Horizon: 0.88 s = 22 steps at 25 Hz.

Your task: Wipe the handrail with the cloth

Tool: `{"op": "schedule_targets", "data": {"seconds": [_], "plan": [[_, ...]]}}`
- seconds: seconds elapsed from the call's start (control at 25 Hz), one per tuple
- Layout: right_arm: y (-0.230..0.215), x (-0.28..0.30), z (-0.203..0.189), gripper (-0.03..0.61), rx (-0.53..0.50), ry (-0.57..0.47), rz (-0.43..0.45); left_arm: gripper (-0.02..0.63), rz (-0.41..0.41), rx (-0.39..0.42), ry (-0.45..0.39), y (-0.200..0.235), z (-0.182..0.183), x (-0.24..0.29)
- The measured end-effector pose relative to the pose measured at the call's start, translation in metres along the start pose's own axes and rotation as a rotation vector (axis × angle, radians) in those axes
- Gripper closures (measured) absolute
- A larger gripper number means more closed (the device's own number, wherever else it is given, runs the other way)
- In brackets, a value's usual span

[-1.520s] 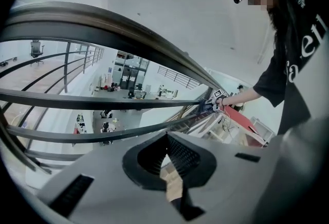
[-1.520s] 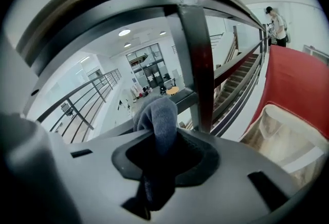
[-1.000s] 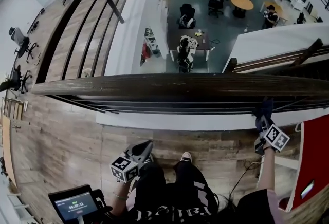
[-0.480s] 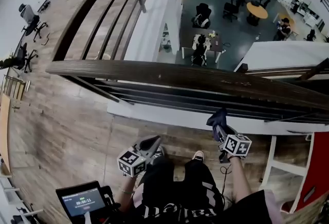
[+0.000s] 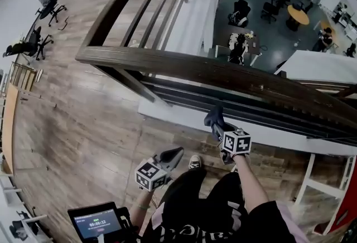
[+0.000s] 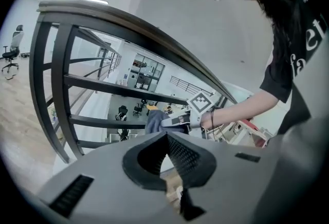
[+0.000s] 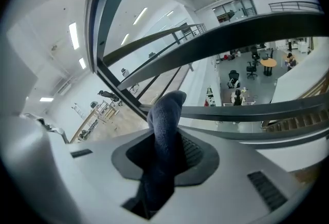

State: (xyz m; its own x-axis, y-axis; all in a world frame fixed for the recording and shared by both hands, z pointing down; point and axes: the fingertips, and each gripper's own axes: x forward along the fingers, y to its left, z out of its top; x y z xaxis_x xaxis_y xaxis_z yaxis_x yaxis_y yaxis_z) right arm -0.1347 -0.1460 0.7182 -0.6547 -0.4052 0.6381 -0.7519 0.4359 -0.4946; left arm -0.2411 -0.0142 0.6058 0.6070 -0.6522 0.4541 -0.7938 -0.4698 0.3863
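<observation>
"Two sets of jaws. What has each got?"

"The right gripper (image 7: 165,159) is clamped on the cloth (image 7: 165,115), a dark blue wad that stands up out of the jaws and pokes past the tips. The left gripper (image 6: 167,152) has its jaws together with nothing between them."

"And outward from there?"

"In the head view the right one is up by the railing with the forearm reaching forward. The left hangs low beside the person's leg, well apart from the work."

"Which way is the handrail from the cloth?"

"Above and ahead. The handrail (image 5: 223,76) is the dark wooden top rail. Its long axis runs across the head view from left to right, dropping a little toward the right. The cloth sits on the person's side of it, down at the level of the lower bars (image 5: 268,108), apart from the wood. In the right gripper view the rail arcs across above the wad with open air between."

"So the next move?"

"My guess: lift the cloth up and forward onto the top face, then slide it along the rail's length. The right gripper is much the nearer."

"Anything to read?"

"Little. Each gripper's cube carries black-and-white square markers, no words. A screen (image 5: 96,220) at the lower left shows a line of digits like a clock, too small to trust. White lettering on the black shirt (image 5: 189,225) is cut off by the frame edge."
</observation>
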Motion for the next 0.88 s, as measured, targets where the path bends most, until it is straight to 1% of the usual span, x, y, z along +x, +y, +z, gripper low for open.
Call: {"op": "schedule_targets", "data": {"seconds": [0.08, 0.16, 0.28, 0.4, 0.48, 0.6, 0.68, 0.76, 0.88], "plan": [[0.026, 0.045, 0.002, 0.486, -0.034, 0.032, 0.019, 0.614, 0.019, -0.006, 0.0, 0.023, -0.006, -0.014], [0.05, 0.085, 0.004, 0.486, -0.06, 0.055, 0.04, 0.614, 0.04, -0.035, -0.008, 0.039, -0.012, -0.028], [0.082, 0.136, 0.009, 0.486, -0.099, 0.076, 0.072, 0.614, 0.079, -0.076, -0.001, 0.059, -0.034, -0.047], [0.104, 0.176, 0.017, 0.486, -0.129, 0.092, 0.094, 0.614, 0.109, -0.125, 0.02, 0.073, -0.059, -0.063], [0.109, 0.196, 0.02, 0.486, -0.143, 0.104, 0.093, 0.614, 0.122, -0.155, 0.028, 0.079, -0.071, -0.071], [0.098, 0.214, 0.019, 0.486, -0.145, 0.134, 0.068, 0.614, 0.128, -0.177, 0.018, 0.086, -0.082, -0.074], [0.079, 0.212, 0.017, 0.486, -0.128, 0.15, 0.026, 0.614, 0.13, -0.169, 0.005, 0.091, -0.087, -0.073], [0.056, 0.2, 0.014, 0.486, -0.078, 0.147, -0.01, 0.614, 0.12, -0.164, 0.003, 0.091, -0.087, -0.069], [0.016, 0.175, 0.012, 0.486, 0.007, 0.126, -0.061, 0.614, 0.108, -0.147, -0.008, 0.088, -0.078, -0.056]]}}
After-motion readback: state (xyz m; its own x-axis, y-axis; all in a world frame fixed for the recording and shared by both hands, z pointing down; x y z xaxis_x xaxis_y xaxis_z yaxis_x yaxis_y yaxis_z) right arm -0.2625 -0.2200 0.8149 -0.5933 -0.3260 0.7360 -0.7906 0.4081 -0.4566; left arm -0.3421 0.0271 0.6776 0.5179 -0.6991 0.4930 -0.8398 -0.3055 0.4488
